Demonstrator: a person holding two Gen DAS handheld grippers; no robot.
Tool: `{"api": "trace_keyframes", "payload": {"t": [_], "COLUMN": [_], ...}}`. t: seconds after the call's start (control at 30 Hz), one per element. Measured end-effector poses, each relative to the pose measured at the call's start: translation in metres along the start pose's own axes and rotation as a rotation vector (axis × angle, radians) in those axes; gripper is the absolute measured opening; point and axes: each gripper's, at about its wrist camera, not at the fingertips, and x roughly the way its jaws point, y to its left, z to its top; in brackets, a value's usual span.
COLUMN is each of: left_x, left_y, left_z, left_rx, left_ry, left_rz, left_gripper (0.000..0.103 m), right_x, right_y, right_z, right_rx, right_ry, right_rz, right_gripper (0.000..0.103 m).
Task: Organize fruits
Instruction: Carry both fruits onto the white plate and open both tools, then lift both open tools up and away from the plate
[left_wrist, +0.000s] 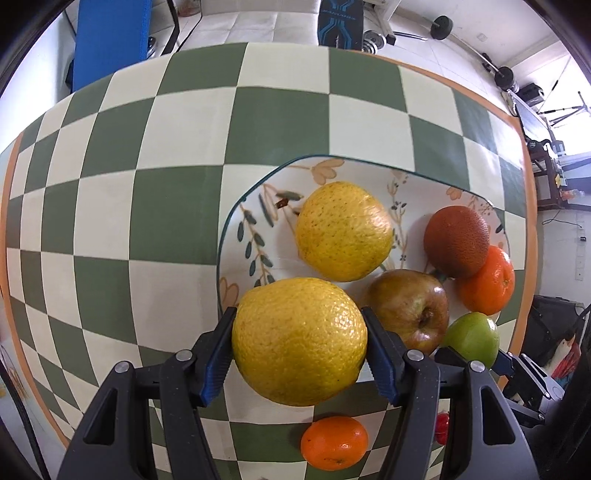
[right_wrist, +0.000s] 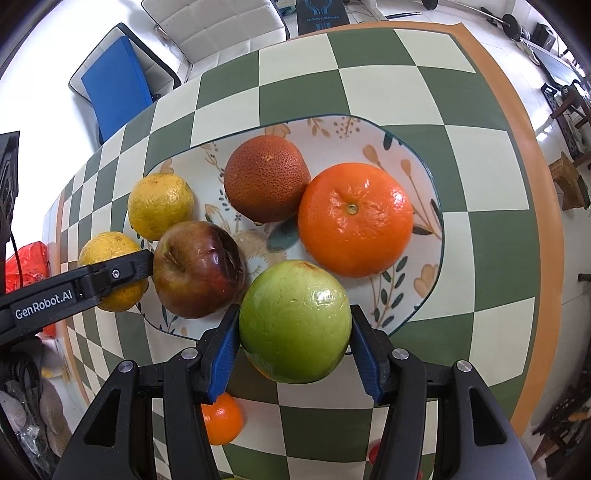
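My left gripper (left_wrist: 299, 314) is shut on a big yellow citrus (left_wrist: 299, 341), held above the near left rim of the floral plate (left_wrist: 365, 173). My right gripper (right_wrist: 295, 310) is shut on a green apple (right_wrist: 295, 321) over the plate's (right_wrist: 417, 166) near edge. On the plate lie a second yellow citrus (left_wrist: 343, 230), a dark red-brown orange (right_wrist: 266, 177), a bright orange (right_wrist: 354, 219) and a bruised reddish apple (right_wrist: 197, 269). A small mandarin (left_wrist: 334, 443) rests on the cloth below the grippers, off the plate.
The table wears a green and cream checked cloth (left_wrist: 147, 155) with an orange border (right_wrist: 532, 184). A small red thing (left_wrist: 441, 428) lies near the mandarin. A blue-cushioned chair (right_wrist: 114, 85) and a white chair (right_wrist: 221, 29) stand beyond the far edge. A red bag (right_wrist: 29, 266) sits at the left.
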Motion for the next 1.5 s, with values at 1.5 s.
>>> {"api": "trace_keyframes", "payload": {"t": [1.5], "left_x": [-0.161], "left_y": [-0.003], "left_z": [-0.155], "left_rx": [0.067], "left_ry": [-0.433], "left_rz": [0.094], "left_gripper": [0.096], "right_x": [-0.161], "right_y": [0.026], "right_z": [-0.095], "right_rx": [-0.069], "right_ry": [-0.311], "right_rz": [-0.215], "right_gripper": [0.097]}}
